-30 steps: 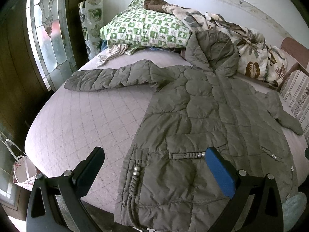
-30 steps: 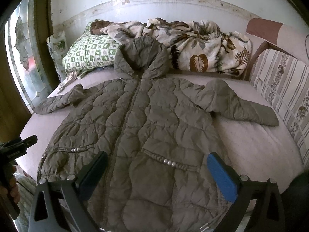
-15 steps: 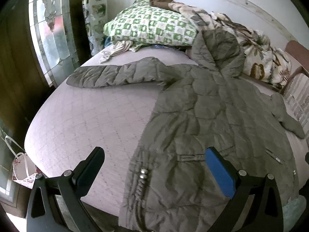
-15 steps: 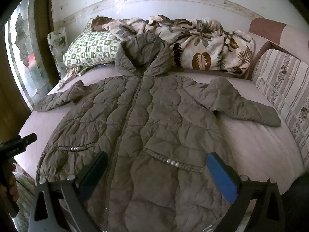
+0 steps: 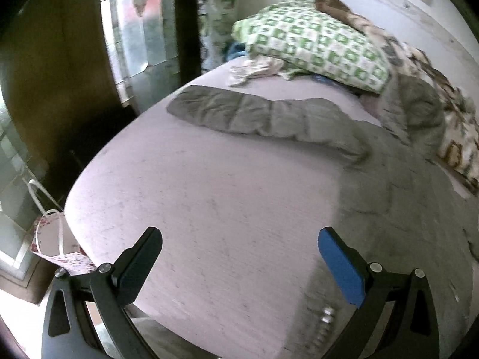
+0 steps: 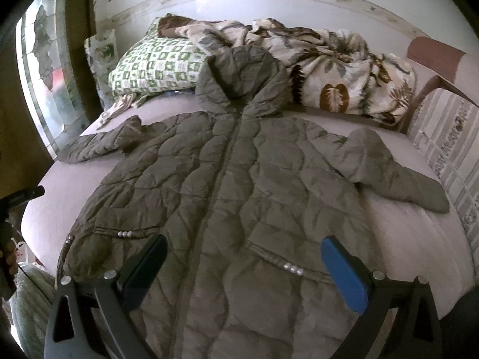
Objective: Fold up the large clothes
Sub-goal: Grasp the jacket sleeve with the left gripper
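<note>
Gaping wide with nothing between the jaws, the left gripper (image 5: 239, 257) hangs over bare pale-lilac bed (image 5: 209, 197); the blurred view cuts off most of the olive quilted hooded coat (image 6: 239, 197). The right gripper (image 6: 244, 263), jaws likewise apart, hovers over the coat's hem, which runs out of frame. The coat lies flat, front up, its hood against a leaf-print blanket (image 6: 344, 68) beside a green checked pillow (image 6: 155, 65).

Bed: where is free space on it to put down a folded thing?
One bare patch of bed lies below the coat's outstretched sleeve, left of the coat. A second lies under the other sleeve, beside the striped cushion. The head end is crowded: pillow, blanket.
</note>
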Demonstrator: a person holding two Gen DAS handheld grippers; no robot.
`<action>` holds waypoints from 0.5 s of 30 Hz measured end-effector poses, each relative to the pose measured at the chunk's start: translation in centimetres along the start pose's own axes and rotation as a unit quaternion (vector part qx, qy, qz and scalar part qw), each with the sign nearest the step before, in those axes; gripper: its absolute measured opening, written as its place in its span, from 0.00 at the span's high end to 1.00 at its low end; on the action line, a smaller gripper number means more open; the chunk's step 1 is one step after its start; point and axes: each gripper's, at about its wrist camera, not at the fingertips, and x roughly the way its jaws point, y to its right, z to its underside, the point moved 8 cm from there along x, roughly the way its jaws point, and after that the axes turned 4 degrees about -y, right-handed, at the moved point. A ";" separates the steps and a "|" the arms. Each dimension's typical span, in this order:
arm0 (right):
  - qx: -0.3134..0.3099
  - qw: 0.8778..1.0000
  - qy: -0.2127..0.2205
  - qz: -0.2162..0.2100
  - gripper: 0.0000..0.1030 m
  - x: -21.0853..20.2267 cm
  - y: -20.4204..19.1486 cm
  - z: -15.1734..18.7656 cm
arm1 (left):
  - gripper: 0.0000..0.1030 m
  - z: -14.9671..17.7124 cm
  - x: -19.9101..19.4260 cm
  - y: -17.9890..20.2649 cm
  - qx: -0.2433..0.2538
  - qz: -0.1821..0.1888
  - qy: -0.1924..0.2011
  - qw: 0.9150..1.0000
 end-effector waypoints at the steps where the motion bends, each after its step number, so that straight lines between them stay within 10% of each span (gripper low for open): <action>1: -0.005 1.000 -0.003 -0.002 0.00 0.4 -0.5 -0.1 | 0.00 -0.3 0.3 -0.5 -0.004 -0.003 0.000 1.000; 15: -0.040 0.999 -0.014 -0.006 0.00 2.4 -4.4 -2.0 | 0.00 -2.0 3.2 -2.8 -0.019 -0.011 -0.007 1.000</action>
